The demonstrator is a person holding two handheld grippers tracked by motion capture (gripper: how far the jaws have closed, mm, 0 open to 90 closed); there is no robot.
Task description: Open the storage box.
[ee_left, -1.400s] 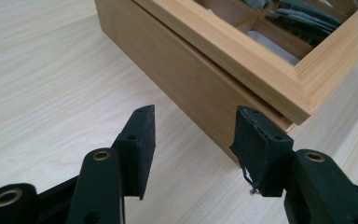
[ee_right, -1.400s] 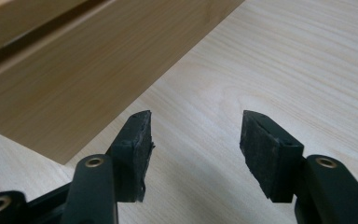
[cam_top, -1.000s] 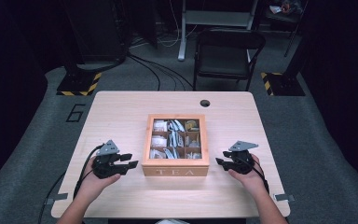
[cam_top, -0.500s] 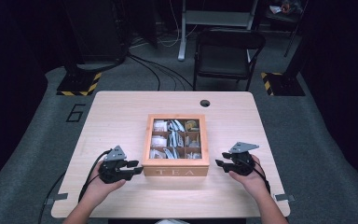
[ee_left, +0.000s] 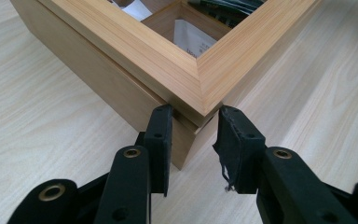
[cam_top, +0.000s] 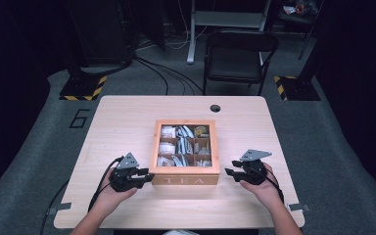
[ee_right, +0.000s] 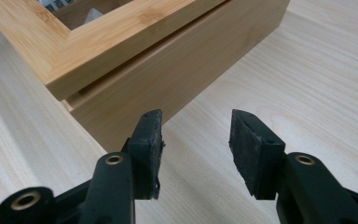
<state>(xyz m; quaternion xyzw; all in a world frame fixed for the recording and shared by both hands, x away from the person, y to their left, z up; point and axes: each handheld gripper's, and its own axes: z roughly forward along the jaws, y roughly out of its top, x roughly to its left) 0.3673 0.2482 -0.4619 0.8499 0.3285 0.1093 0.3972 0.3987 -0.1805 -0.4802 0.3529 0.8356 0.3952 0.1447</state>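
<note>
A wooden tea box (cam_top: 185,152) with a windowed lid and "TEA" on its front stands mid-table, with tea bags in its compartments. My left gripper (cam_top: 146,176) is at the box's front left corner. In the left gripper view its jaws stand open on either side of that corner (ee_left: 200,93), with the lid's edge just above the left gripper (ee_left: 193,128). My right gripper (cam_top: 229,172) is open a short way off the box's right side. In the right gripper view the box wall (ee_right: 168,70) lies ahead to the left of the right gripper (ee_right: 196,135), apart from it.
The light wooden table (cam_top: 127,117) has a round cable hole (cam_top: 215,108) near its far edge. A black chair (cam_top: 240,54) stands behind the table. Cables run across the dark floor beyond.
My left gripper has moved right and forward until its jaws straddle the box's front left corner. The right gripper and the box have stayed put.
</note>
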